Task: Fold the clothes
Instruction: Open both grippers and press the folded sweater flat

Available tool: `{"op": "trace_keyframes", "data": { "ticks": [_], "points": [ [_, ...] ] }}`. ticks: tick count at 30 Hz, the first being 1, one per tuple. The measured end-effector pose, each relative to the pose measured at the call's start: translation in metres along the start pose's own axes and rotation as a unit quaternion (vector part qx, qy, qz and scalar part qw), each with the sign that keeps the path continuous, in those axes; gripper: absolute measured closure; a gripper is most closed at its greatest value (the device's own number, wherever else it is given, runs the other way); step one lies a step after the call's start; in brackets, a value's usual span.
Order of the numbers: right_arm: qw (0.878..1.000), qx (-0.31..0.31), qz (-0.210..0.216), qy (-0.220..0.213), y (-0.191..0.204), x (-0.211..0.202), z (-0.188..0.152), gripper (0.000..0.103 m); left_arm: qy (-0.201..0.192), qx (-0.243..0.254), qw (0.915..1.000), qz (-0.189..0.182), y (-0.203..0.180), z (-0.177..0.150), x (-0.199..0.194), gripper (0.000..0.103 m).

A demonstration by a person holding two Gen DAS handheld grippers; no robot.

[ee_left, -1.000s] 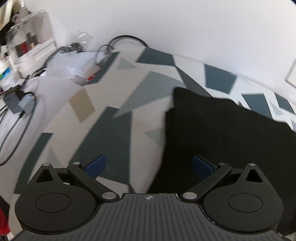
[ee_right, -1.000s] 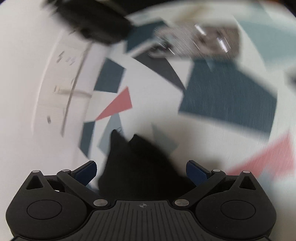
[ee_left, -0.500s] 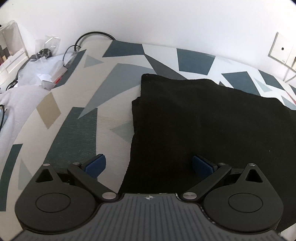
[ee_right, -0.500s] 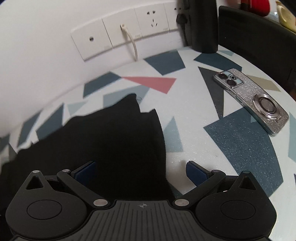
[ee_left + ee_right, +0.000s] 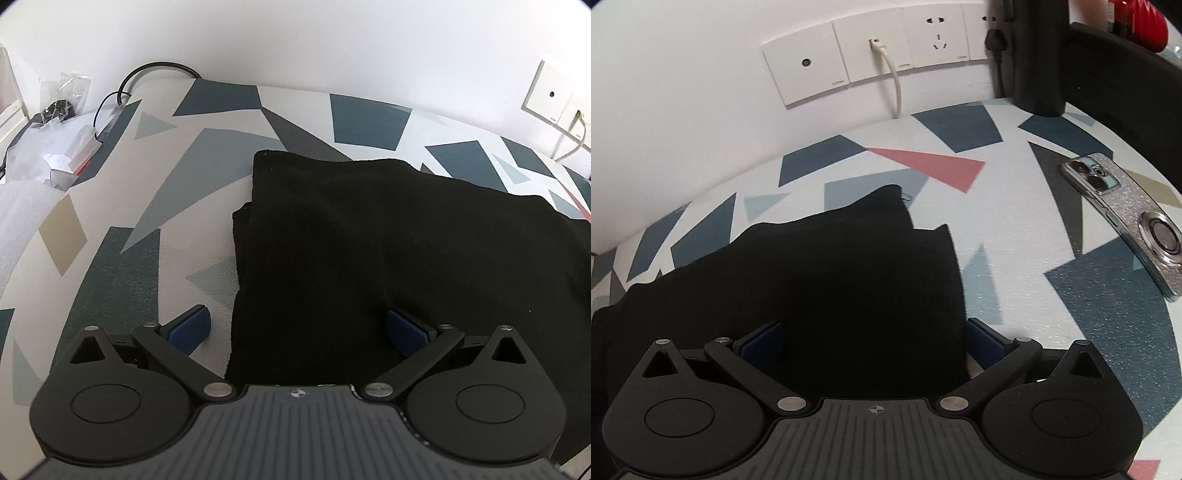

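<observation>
Black folded garment point(image 5: 388, 251) lies on a patterned table point(image 5: 110, 258). Both grippers, left point(image 5: 299, 326) and right point(image 5: 873, 341), hover spread wide. Only the right view shows a phone point(image 5: 1126, 218) near the table's right edge.

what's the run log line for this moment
task: fold clothes | left gripper: open, over left edge of black cloth | right gripper: open, over its right edge | cloth: flat on patterned table | phone: right, apart

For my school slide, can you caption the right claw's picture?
Open right claw poised over the folded black garment, with a glittery phone lying nearby on the patterned table.
</observation>
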State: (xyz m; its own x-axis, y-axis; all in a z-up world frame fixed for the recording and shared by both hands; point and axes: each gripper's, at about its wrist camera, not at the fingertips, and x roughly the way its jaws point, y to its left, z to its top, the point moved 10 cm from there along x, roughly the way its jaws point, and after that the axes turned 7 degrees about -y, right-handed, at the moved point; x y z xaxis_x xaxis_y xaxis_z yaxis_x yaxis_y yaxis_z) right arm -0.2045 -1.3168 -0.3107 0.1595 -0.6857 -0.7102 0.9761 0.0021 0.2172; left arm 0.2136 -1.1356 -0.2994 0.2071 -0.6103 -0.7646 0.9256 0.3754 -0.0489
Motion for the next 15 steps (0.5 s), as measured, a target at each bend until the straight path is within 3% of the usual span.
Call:
{"op": "trace_keyframes", "data": {
  "ticks": [5,10,15],
  "points": [
    [1.0,-0.013,0.008,0.007,-0.002,-0.003,-0.002,0.001,-0.012,0.004,0.9999,-0.004,0.001,-0.003,-0.003,0.0],
    [0.998,-0.052,-0.021,-0.005,-0.001,-0.007,-0.013,0.001,-0.008,-0.018,0.9997,0.015,0.002,-0.005,-0.005,0.0],
    [0.998,-0.055,-0.023,-0.006,-0.001,-0.007,-0.013,0.001,-0.017,-0.01,0.9997,0.011,0.002,-0.004,-0.005,0.0]
  ]
}}
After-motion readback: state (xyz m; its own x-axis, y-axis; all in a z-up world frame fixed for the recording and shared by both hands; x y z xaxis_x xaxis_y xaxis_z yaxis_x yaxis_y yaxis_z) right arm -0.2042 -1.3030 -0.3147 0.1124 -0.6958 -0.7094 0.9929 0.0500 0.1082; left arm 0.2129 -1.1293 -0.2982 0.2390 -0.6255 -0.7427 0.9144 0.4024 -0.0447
